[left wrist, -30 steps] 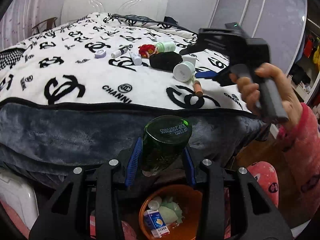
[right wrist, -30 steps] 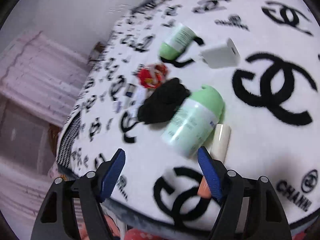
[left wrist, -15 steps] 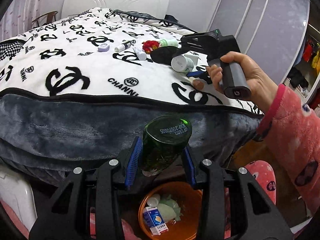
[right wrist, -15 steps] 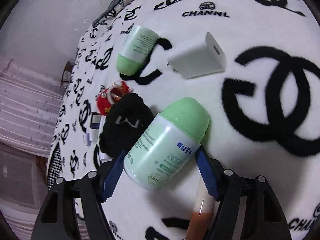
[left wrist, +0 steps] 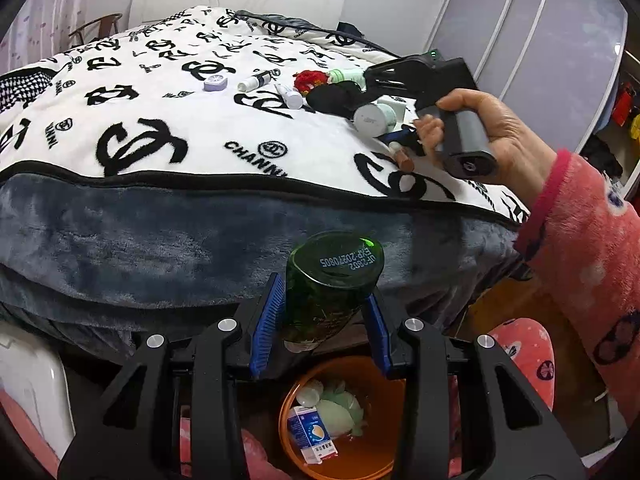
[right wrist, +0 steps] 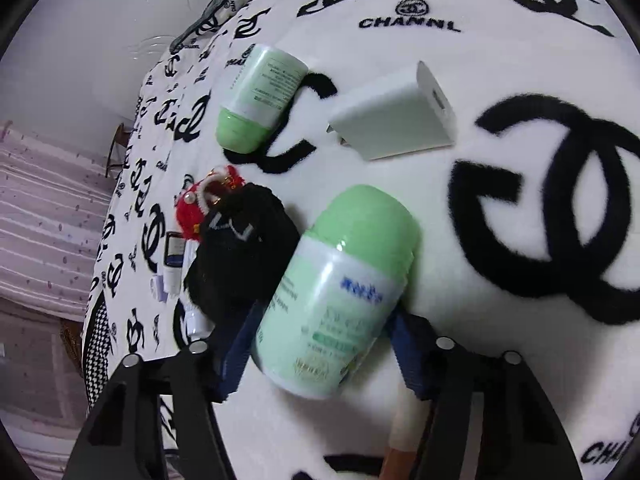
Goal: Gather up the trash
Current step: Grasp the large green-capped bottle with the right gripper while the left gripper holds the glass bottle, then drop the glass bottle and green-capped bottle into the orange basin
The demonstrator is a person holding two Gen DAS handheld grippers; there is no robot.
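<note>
My left gripper is shut on a dark green bottle, held bottom-up over an orange bin on the floor by the bed. The bin holds a blue and white carton and pale wrappers. On the bed, my right gripper straddles a white bottle with a pale green cap that lies on the blanket. Its jaws are closing with the bottle between them, and the blue pads stand close at its sides. In the left wrist view a hand holds that gripper by the same bottle.
On the logo-print blanket lie a second green-capped bottle, a white charger, a black cloth, a red knitted ornament and a beige tube. Small tubes and a lilac case lie further left.
My right gripper came down over the green-capped bottle and its jaws narrowed around it. The left gripper kept still with the green bottle.
</note>
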